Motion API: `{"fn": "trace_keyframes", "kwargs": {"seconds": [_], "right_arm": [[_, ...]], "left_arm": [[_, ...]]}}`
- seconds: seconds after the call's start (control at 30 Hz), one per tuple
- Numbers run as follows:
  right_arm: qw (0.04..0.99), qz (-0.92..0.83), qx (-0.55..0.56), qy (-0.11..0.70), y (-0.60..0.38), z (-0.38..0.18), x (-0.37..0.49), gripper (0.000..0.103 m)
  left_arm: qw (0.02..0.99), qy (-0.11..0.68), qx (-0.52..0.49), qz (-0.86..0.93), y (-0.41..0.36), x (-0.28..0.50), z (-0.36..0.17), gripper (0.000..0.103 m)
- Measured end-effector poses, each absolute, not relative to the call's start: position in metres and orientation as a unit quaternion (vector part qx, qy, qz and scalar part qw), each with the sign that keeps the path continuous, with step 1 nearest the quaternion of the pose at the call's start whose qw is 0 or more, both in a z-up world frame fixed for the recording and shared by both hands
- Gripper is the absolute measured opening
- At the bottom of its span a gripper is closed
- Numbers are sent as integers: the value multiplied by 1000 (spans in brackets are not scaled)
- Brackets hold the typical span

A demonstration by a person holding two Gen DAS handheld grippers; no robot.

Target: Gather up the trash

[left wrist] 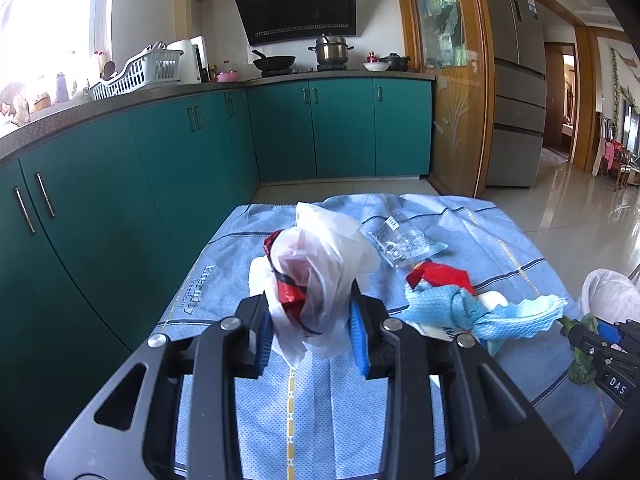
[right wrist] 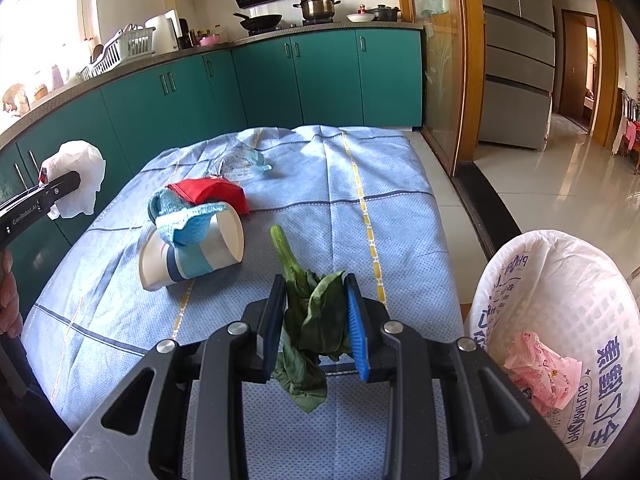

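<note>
The left gripper (left wrist: 310, 326) clamps a crumpled plastic bag (left wrist: 320, 264), lifted for binning; the right gripper (right wrist: 316, 320) pinches a wilted green leaf (right wrist: 316, 312), the lined bin (right wrist: 560, 320) just right of it, ready for dropping.

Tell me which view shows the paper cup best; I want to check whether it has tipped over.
The right wrist view: the paper cup lies on its side in full view, a blue cloth stuffed in its mouth. The left wrist view shows only a white sliver behind that cloth.

Paper cup (right wrist: 192, 252) on tablecloth (right wrist: 400, 216), lined bin (right wrist: 560, 320) right of table
</note>
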State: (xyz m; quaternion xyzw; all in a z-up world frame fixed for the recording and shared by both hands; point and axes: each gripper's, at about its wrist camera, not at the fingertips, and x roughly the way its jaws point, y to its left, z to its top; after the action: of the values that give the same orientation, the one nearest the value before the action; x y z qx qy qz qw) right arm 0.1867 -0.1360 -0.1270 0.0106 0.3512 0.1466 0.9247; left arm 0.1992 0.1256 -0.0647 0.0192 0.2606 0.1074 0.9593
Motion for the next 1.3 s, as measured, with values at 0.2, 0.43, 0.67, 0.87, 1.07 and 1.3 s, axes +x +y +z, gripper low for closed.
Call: {"fn": "trace_keyframes", "kwargs": {"seconds": [0.2,0.43,0.67,0.87,1.07,1.3], "right_arm": [[928,144,14,344,-141,-122,183,30],[929,142,18,341,-145,-120,178,30],[928,143,17,342,-147,-120,178,30],[931,140,22,336,-149,-118,176,30],[937,123,30,326,-165,-112,171,30],[947,80,45,309,-205,-102,156,30]], "left_arm": [[964,248,21,97,116,192,-55,33],[963,249,28,97,109,190,-56,33],[963,250,30,98,107,190,-56,33],[964,249,25,95,104,189,-53,33],[967,243,16,75,87,188,-47,33],[970,242,12,29,39,192,-45,33]]}}
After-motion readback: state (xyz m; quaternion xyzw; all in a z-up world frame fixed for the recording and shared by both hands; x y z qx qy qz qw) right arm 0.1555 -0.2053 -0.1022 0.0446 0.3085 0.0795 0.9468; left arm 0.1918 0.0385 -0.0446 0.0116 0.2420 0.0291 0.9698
